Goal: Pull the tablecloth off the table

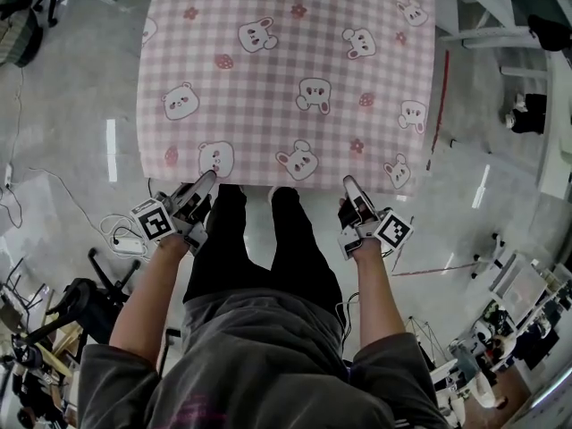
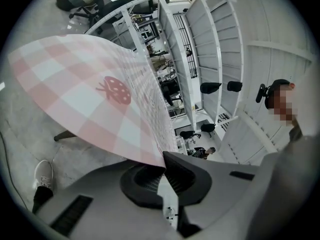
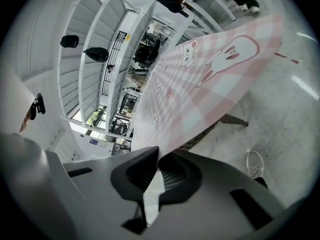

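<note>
From the head view, the tablecloth (image 1: pixel 286 70) lies spread flat across the whole table top, so the task is not finished: the entire sheet is yet to come off. Its near hem hangs toward the person, and the left gripper (image 1: pixel 206 184) and right gripper (image 1: pixel 349 189) meet that hem near its two corners. In the left gripper view the jaws are clenched on the cloth's edge, which rises away from them as a taut sheet (a strawberry print shows on it). In the right gripper view the jaws are likewise pinched on the hem, with the table's (image 3: pixel 201 137) dark underside showing beneath the cloth.
</note>
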Demonstrator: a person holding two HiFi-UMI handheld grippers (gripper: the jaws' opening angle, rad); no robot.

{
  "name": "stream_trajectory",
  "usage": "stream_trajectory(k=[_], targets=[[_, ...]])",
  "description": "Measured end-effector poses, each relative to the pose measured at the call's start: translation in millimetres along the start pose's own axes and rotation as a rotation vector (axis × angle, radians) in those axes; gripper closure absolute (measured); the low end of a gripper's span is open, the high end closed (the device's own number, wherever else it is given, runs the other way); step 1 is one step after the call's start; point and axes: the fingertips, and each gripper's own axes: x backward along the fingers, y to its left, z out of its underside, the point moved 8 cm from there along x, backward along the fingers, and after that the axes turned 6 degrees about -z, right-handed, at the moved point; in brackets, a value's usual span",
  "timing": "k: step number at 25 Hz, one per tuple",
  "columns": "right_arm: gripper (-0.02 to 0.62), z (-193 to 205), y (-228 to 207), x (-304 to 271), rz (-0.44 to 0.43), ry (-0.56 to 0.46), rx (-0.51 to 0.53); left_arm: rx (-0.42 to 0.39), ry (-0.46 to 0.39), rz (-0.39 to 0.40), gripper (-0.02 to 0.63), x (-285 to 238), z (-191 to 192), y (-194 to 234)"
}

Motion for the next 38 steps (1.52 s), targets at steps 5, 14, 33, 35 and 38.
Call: stream_trajectory(k=[5, 14, 33, 35, 38], targets=[[0.591, 10.7, 12.0, 12.5, 0.019, -0.017, 0.0, -0.011, 0.01, 0.025, 0.606, 13.6, 1.9, -10.7], [0.591, 9.8, -10.6, -11.5, -0.282, -0.177, 0.486, -0.322, -0.298, 0.462, 0.606, -12.5, 20.8, 58.8], [0.591, 16.6, 3.6, -2.6, -0.342, -0.298, 0.493, -0.422, -0.27, 0.55, 0.606, -9.2, -1.8, 36.7], [0.591, 16.8, 4.8, 0.2, -0.352, -0.294, 0.495, -0.423, -0.28, 0.549, 0.606, -6.0, 1.5, 34.4], [0.591, 15.0, 5.5, 3.7, -0.38, -0.285, 0.504, -0.429, -0.304, 0.547, 0.606, -2.4, 7.5, 30.6]])
